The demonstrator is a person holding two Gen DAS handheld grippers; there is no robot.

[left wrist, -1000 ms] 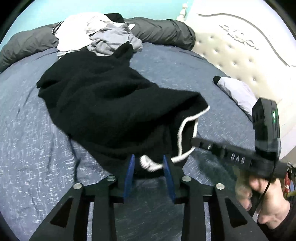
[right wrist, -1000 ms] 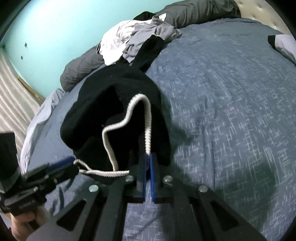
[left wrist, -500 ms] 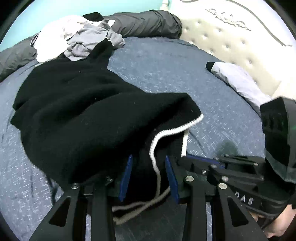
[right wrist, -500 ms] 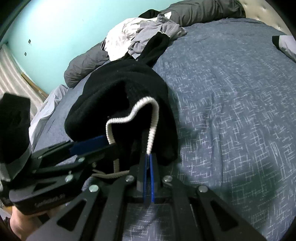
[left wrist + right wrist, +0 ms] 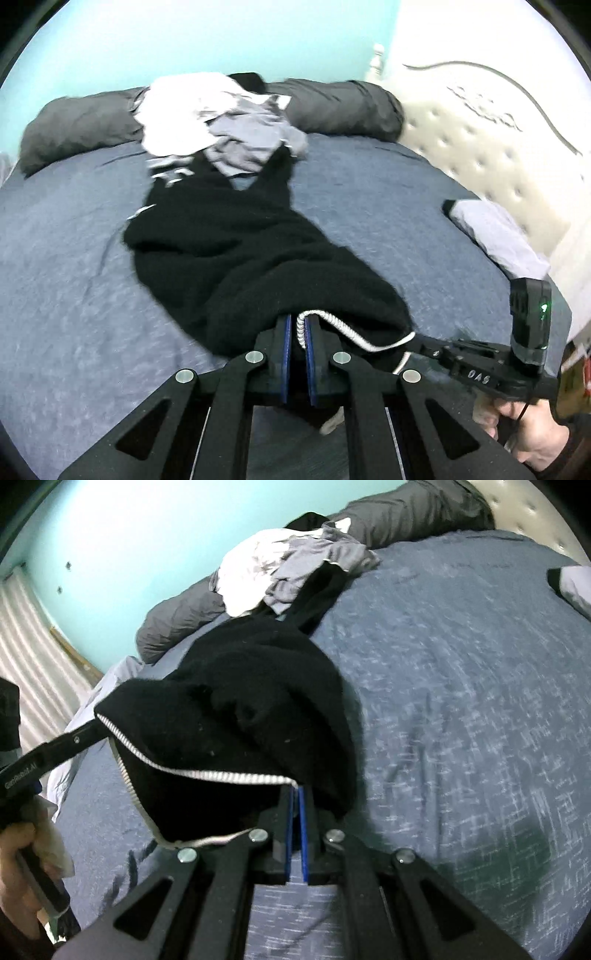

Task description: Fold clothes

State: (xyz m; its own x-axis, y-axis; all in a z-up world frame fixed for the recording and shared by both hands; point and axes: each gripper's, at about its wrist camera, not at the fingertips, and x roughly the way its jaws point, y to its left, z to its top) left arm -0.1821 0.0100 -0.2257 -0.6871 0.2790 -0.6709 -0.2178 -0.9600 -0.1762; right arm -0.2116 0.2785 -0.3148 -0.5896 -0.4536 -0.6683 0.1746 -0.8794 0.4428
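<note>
We hold the black garment [image 5: 240,251] by its white-corded edge [image 5: 221,773], left hand-held gripper [image 5: 297,332] and right hand-held gripper [image 5: 294,805] each pinched shut on it, spreading that edge (presumably to square it) over the bed [image 5: 461,701].

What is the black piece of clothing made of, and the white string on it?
The black garment looks like thick, fuzzy fleece or knit: matte, with a soft nap and bits of lint showing. The white cord, pinched in the left gripper, looks like braided or twisted cotton rope, judging by its ribbed texture. I can't be certain of either fibre.
</note>
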